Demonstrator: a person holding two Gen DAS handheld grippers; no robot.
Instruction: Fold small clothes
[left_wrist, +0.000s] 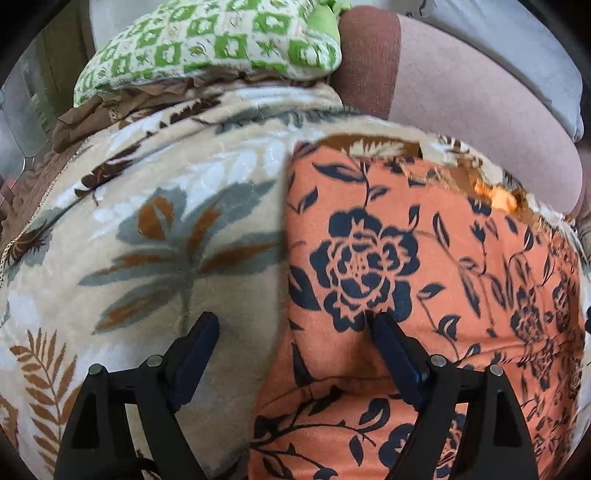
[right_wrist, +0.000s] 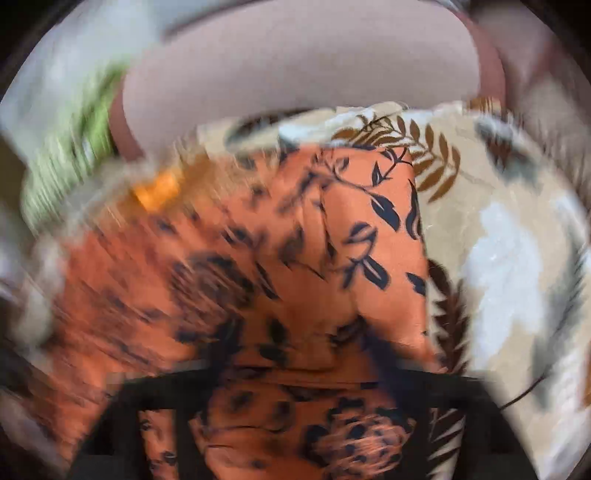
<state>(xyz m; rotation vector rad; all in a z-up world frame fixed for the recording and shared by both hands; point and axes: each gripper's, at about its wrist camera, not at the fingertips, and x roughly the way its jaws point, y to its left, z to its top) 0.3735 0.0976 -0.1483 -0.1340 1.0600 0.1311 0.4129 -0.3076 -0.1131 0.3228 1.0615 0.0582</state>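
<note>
- Across the whole near scene spread a beige leaf-print blanket (left_wrist: 155, 229), with a pinkish sofa back (left_wrist: 461, 92) at the far side.
- On its right half lay the orange floral garment (left_wrist: 369, 258), left edge straight.
- At far left sat a green checked cushion (left_wrist: 207, 44).
- Low over the garment's left edge, the left gripper (left_wrist: 291, 321) had fingers spread wide, holding nothing.
- Blur hid the right gripper (right_wrist: 295, 369); its finger state could not be told.
</note>
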